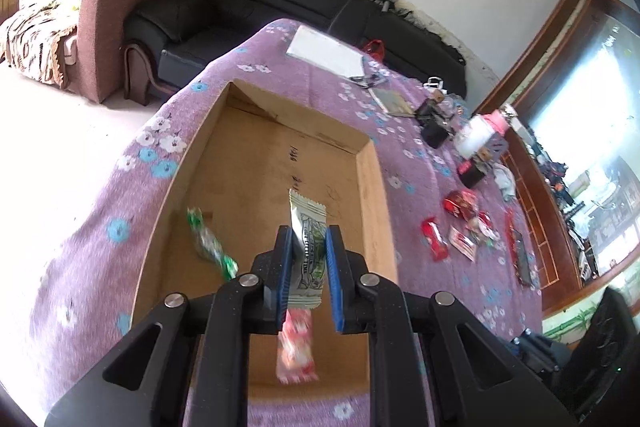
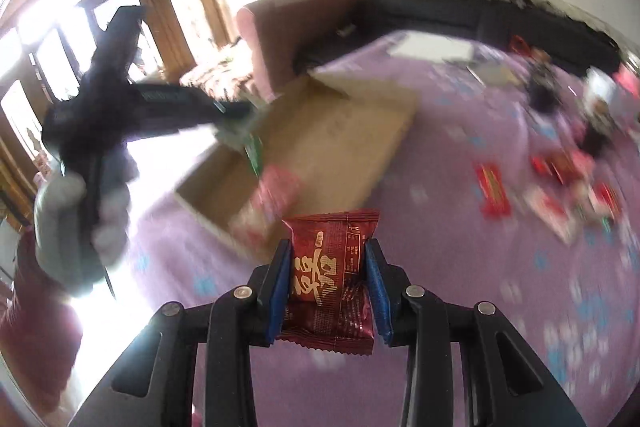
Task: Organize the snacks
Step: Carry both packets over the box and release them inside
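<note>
Red snack packet (image 2: 334, 279) between right gripper (image 2: 330, 281) pads

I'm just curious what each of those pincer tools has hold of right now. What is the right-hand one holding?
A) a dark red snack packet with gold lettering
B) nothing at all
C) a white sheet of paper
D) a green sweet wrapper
A: in the right wrist view the right gripper has its blue pads pressed on either side of a dark red snack packet with gold lettering.
</note>
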`<state>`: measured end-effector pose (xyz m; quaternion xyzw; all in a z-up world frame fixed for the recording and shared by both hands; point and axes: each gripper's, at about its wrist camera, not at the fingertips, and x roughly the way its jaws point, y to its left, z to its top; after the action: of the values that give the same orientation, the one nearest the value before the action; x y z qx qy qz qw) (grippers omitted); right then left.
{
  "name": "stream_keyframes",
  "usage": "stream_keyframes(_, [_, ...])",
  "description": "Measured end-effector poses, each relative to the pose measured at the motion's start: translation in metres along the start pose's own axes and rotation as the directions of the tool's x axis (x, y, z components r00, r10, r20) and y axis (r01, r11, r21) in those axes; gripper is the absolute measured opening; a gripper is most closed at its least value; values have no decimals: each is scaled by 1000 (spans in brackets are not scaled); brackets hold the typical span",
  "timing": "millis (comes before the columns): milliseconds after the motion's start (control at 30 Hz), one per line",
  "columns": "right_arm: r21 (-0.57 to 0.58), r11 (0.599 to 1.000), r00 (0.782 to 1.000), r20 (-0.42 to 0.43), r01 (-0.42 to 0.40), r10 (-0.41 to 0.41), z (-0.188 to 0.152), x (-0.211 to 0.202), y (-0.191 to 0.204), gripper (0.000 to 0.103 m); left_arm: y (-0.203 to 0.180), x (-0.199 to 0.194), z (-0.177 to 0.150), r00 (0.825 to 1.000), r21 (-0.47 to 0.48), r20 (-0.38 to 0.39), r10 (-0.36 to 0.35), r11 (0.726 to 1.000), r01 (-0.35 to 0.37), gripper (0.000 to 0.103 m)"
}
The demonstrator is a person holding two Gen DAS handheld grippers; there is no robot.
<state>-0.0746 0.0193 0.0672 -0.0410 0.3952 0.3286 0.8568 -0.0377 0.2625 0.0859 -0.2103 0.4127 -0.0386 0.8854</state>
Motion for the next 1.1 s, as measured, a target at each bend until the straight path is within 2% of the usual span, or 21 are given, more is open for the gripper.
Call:
stream_keyframes(133, [-57, 998, 1000, -26, -5, 3, 38, 51, 16, 36, 7, 25, 17, 998, 0, -32, 50, 999, -50, 14])
stream_keyframes(267, [-92, 995, 995, -89, 28, -36, 53, 104, 24, 36, 18, 52, 31, 993, -12, -77, 88, 996, -89, 14])
stream_keyframes(367, [-84, 996, 991, -123, 36, -46, 56, 129, 22, 36, 24, 68, 33, 988, -16, -107, 108, 994, -110, 14])
stream_keyframes(600, [-101, 994, 988, -146, 40, -54, 54, 147, 22, 36, 30, 88, 34, 978, -27, -149, 147, 988, -153, 14])
stream_keyframes(733, [-96, 995, 988, -148, 37, -51, 55, 150, 20, 40, 33, 89, 34, 978, -42, -155, 136, 989, -144, 14])
stream_keyframes(767, [-97, 994, 988, -143, 41, -55, 55, 150, 20, 42, 34, 88, 34, 979, -41, -154, 137, 989, -145, 14])
stream_keyframes(867, [-97, 994, 991, -119, 51, -62, 57, 145, 20, 58, 33, 83, 35, 980, -51, -151, 128, 989, -137, 15])
stream_keyframes(900, [-97, 994, 993, -103, 55, -65, 58, 142, 19, 65, 32, 81, 36, 981, -58, -150, 119, 990, -129, 16])
stream_keyframes(967, [-99, 994, 994, -88, 48, -57, 59, 137, 20, 66, 31, 75, 36, 983, -58, -137, 119, 990, -128, 20])
stream_keyframes(1100, [-110, 992, 997, -51, 55, -61, 60, 120, 23, 66, 25, 54, 36, 987, -56, -87, 137, 988, -143, 45])
